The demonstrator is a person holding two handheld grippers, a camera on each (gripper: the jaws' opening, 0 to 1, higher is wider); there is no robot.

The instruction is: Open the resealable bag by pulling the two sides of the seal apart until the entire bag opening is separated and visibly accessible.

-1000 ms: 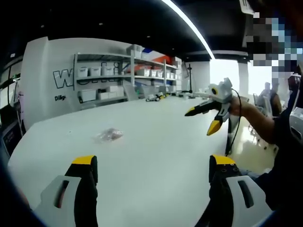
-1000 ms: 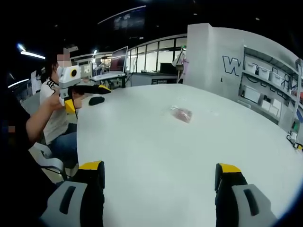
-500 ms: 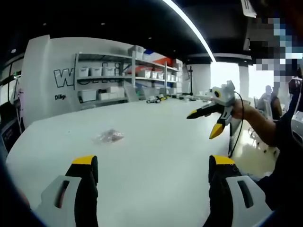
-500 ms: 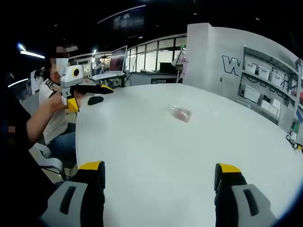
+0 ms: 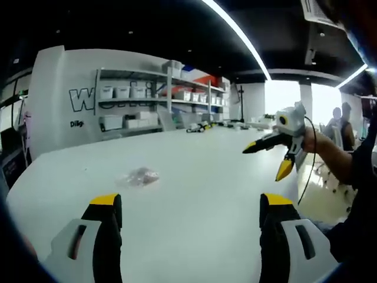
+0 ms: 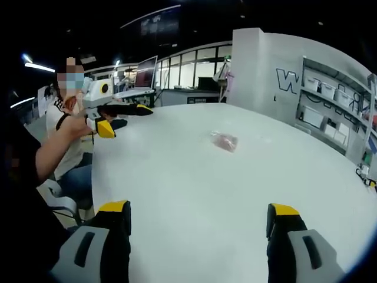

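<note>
Meanwhile both tools, left (image 5: 185, 215) and right (image 6: 200, 221), gape above the bag (image 6: 225, 141).

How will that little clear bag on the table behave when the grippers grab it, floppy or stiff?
Probably floppy: the bag lies flat and crinkled on the table. Likely light, since it looks thin with only a little pinkish content. Its glossy film may slip between the jaws.

Both hand-held grippers (image 5: 190, 213) (image 6: 200, 221) wide-jawed, aloft.
</note>
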